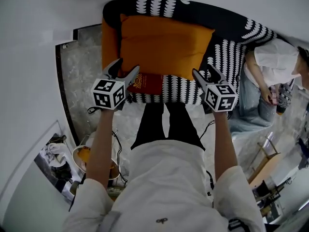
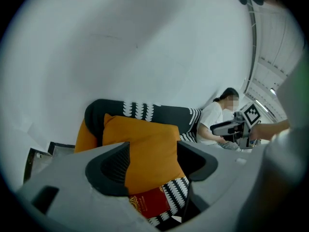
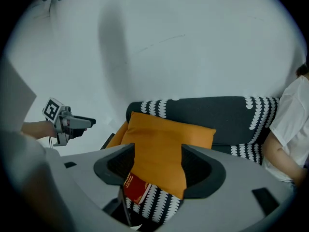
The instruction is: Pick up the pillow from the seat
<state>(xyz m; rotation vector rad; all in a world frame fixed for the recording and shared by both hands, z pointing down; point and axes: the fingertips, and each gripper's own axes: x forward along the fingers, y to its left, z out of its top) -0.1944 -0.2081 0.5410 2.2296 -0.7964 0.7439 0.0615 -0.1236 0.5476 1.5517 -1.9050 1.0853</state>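
An orange pillow (image 1: 164,45) leans against the backrest of a black sofa with white leaf print (image 1: 227,52). My left gripper (image 1: 127,66) hangs by the pillow's front left corner, jaws open, nothing between them. My right gripper (image 1: 203,70) is by the front right corner, also open and empty. In the left gripper view the pillow (image 2: 145,144) shows beyond the open gripper (image 2: 153,163), apart from the pads. The right gripper view shows the same: the pillow (image 3: 164,139) lies beyond the open gripper (image 3: 158,166).
A red booklet (image 1: 147,83) lies on the seat, partly under the pillow's front edge. A person in a white top (image 1: 273,62) sits at the sofa's right end. A second orange cushion (image 1: 108,42) stands at the left arm. Clutter and a bowl (image 1: 84,156) sit on the floor at lower left.
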